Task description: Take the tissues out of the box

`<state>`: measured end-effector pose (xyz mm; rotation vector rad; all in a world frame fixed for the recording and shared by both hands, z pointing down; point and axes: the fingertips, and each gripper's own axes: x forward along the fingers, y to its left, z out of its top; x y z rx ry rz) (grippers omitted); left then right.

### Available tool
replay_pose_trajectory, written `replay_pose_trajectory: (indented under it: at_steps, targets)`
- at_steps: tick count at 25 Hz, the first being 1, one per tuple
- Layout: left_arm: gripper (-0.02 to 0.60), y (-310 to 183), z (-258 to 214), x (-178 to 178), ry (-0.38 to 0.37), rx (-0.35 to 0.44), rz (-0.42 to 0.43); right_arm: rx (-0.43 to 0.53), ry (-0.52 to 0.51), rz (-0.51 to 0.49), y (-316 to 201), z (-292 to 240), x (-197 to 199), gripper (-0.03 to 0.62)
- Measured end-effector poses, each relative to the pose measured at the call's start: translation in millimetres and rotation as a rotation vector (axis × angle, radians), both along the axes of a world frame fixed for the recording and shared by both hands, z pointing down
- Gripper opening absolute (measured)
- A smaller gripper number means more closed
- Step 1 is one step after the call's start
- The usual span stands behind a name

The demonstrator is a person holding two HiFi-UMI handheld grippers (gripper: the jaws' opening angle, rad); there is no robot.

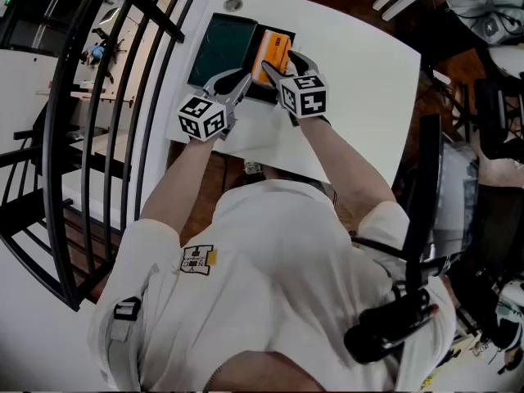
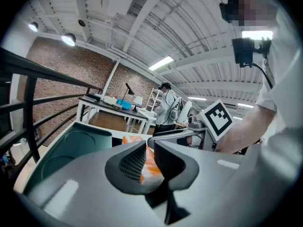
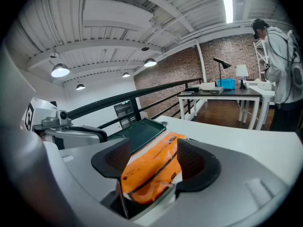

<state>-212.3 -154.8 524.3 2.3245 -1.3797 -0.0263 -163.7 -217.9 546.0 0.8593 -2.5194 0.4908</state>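
Note:
An orange tissue pack (image 1: 273,49) lies in a shallow black box (image 1: 259,94) on the white table (image 1: 352,80). My right gripper (image 1: 278,60) comes at it from the near side, and in the right gripper view (image 3: 154,162) both pads press on the pack's (image 3: 150,171) sides. My left gripper (image 1: 243,80) sits at the box's near left corner. Its jaws (image 2: 147,162) stand almost together with only a thin slit between them. The pack (image 2: 130,139) shows orange and white behind that slit; whether anything is pinched there is unclear.
A dark green tray (image 1: 221,47) lies flat just left of the box. A black railing (image 1: 106,97) runs along the table's left edge. A small round metal fitting (image 1: 233,5) sits at the far corner. A person (image 3: 279,41) stands by desks in the background.

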Motion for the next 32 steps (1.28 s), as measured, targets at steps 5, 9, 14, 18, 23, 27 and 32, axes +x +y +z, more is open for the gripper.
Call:
replay_pose_trajectory:
  at_steps: [5,9,14,18,23,27,32]
  targets:
    - [0.044,-18,4,10,0.003,-0.083,0.062,-0.025,0.055,-0.031,-45,6,-11,0.330]
    - [0.044,3,18,23,0.067,-0.157,0.032,-0.095,0.129,-0.162,-66,17,-14,0.396]
    - [0.044,18,41,32,0.110,-0.240,-0.021,-0.199,0.209,-0.208,-65,45,-28,0.448]
    - [0.044,14,53,43,0.120,-0.271,-0.012,-0.210,0.272,-0.198,-59,57,-31,0.379]
    - [0.044,7,62,39,0.128,-0.279,-0.038,-0.219,0.309,-0.219,-56,59,-39,0.316]
    - [0.044,9,59,37,0.130,-0.268,-0.036,-0.200,0.290,-0.232,-54,52,-44,0.301]
    - [0.044,4,34,39,0.117,-0.197,-0.029,-0.160,0.188,-0.204,-61,20,-37,0.301]
